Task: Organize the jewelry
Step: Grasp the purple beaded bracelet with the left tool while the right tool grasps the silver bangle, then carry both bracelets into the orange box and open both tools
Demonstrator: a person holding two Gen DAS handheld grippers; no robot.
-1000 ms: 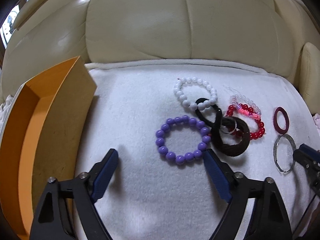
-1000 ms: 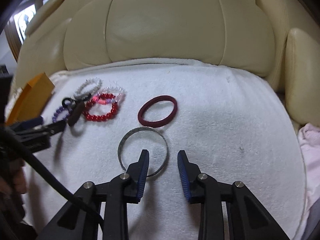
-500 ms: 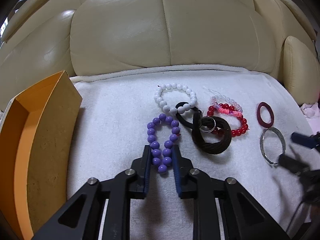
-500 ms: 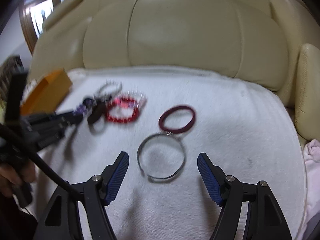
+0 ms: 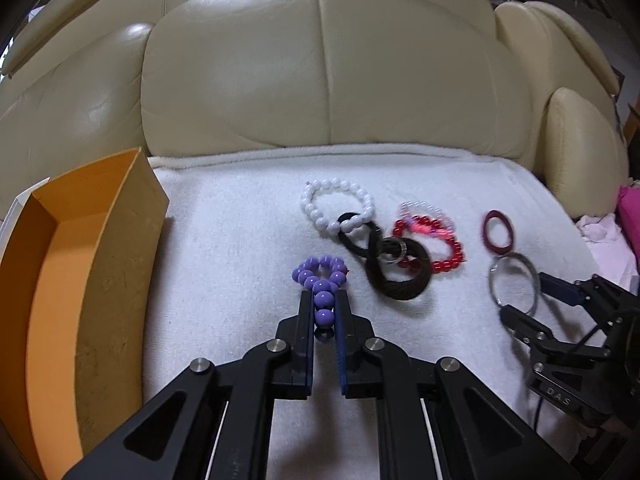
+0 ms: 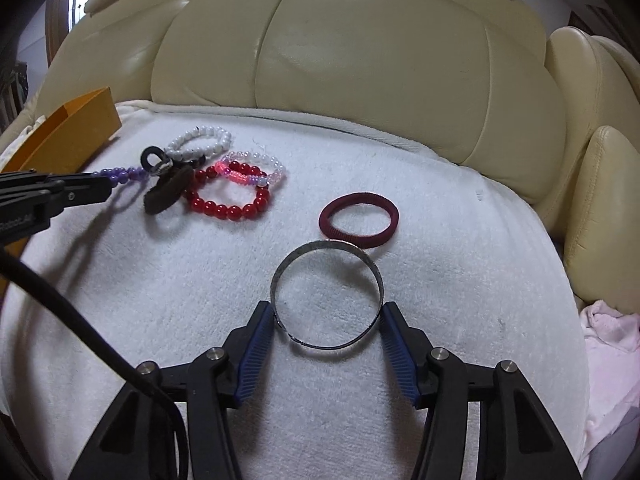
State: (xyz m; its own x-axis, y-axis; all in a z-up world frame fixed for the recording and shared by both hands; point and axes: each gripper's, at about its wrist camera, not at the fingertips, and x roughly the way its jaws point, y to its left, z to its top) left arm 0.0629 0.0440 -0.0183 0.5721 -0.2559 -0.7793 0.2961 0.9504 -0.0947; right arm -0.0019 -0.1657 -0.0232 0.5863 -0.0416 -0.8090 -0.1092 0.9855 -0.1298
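Observation:
A purple bead bracelet (image 5: pixel 322 280) is squeezed into a narrow strand between the pads of my left gripper (image 5: pixel 323 296), which is shut on it just above the white towel (image 5: pixel 240 264). The right wrist view shows the same strand (image 6: pixel 120 176) held out from the left gripper's tip (image 6: pixel 106 186). A silver bangle (image 6: pixel 326 245) lies flat on the towel between the fingers of my right gripper (image 6: pixel 326 310). Its jaws are closing and the blue pads touch the bangle's left and right sides. An open orange box (image 5: pixel 120 260) stands at the left.
A white bead bracelet (image 5: pixel 320 216), a dark hair tie (image 5: pixel 400 292), a red bead bracelet (image 5: pixel 452 256) and a pink-clear one lie clustered mid-towel. A maroon band (image 6: pixel 356 196) sits just beyond the bangle. The cream sofa back (image 5: pixel 320 80) rises behind; pink cloth lies at the right.
My left jaws closed on the purple bracelet, bunching it into a strand, and rose slightly. My right jaws spread wide around the silver bangle, then came in against its sides.

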